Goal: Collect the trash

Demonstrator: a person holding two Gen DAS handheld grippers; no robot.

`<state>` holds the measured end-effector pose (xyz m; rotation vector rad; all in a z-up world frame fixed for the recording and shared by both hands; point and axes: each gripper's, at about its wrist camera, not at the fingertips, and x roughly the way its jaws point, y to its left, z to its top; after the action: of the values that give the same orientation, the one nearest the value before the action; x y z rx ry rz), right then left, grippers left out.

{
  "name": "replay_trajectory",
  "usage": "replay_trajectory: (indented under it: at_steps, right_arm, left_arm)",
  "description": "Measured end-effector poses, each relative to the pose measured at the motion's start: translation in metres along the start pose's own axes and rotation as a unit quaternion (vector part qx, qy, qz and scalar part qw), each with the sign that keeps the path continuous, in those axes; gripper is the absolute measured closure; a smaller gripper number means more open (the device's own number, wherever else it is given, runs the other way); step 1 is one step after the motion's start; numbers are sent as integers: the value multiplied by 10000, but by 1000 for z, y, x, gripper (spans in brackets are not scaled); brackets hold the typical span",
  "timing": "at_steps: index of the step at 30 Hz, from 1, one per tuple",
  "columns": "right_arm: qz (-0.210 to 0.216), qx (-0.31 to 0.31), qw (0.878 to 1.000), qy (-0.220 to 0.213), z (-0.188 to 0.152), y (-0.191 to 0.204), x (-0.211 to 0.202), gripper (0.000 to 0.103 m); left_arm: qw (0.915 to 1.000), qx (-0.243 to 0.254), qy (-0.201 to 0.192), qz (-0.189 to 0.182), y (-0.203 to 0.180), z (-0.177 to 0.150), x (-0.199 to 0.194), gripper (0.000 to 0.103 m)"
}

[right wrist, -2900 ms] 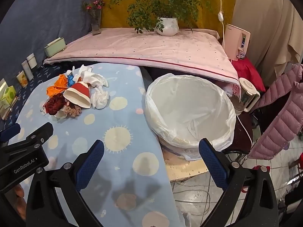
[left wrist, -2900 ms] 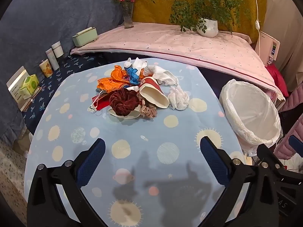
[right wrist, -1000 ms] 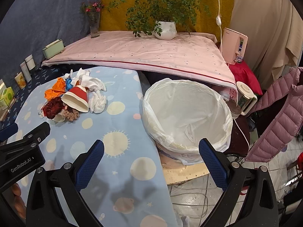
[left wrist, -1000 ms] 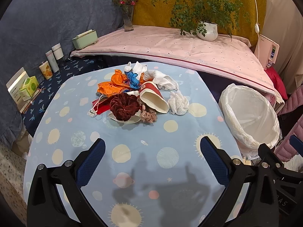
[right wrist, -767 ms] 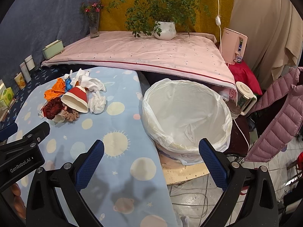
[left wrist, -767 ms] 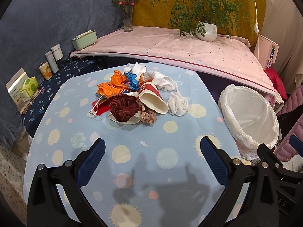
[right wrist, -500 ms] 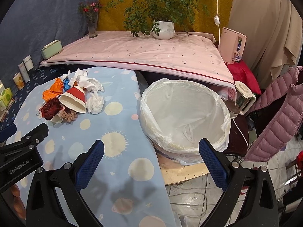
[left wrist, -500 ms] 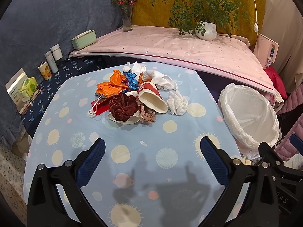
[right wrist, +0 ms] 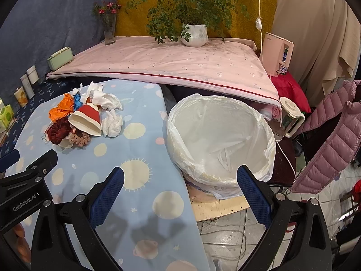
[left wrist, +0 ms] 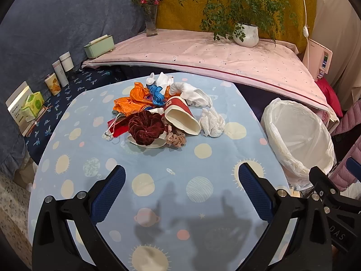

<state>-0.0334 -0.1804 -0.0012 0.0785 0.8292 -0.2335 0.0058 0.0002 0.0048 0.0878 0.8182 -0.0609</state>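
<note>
A heap of trash lies on the blue table (left wrist: 203, 194): a red paper cup (left wrist: 181, 118) on its side, a crumpled white tissue (left wrist: 212, 123), a dark red scrunchie (left wrist: 145, 128), orange wrappers (left wrist: 133, 101) and white cloth (left wrist: 194, 93). The cup (right wrist: 86, 119) and tissue (right wrist: 112, 123) also show in the right wrist view. A bin lined with a white bag (right wrist: 221, 137) stands right of the table; it also shows in the left wrist view (left wrist: 297, 140). My left gripper (left wrist: 180, 185) is open and empty, well short of the heap. My right gripper (right wrist: 180, 185) is open and empty, near the bin.
A pink-covered bench (left wrist: 203, 52) runs behind the table with a potted plant (left wrist: 246, 33), a flower vase (left wrist: 151, 20) and a green box (left wrist: 99, 45). Cans and boxes (left wrist: 33, 101) line the left. A pink jacket (right wrist: 327, 140) and a kettle (right wrist: 288, 113) are at the right.
Both grippers have drifted slightly; the heap and the bin sit a little further off than at first. Nothing was taken hold of.
</note>
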Motion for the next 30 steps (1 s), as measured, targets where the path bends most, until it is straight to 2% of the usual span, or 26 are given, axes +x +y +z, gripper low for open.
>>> replay_trajectory:
  at_steps: [30]
  right_arm:
    - [-65, -17, 10000, -12, 0, -2, 1, 7]
  left_arm:
    - [10000, -36, -1, -31, 5, -4, 5, 7]
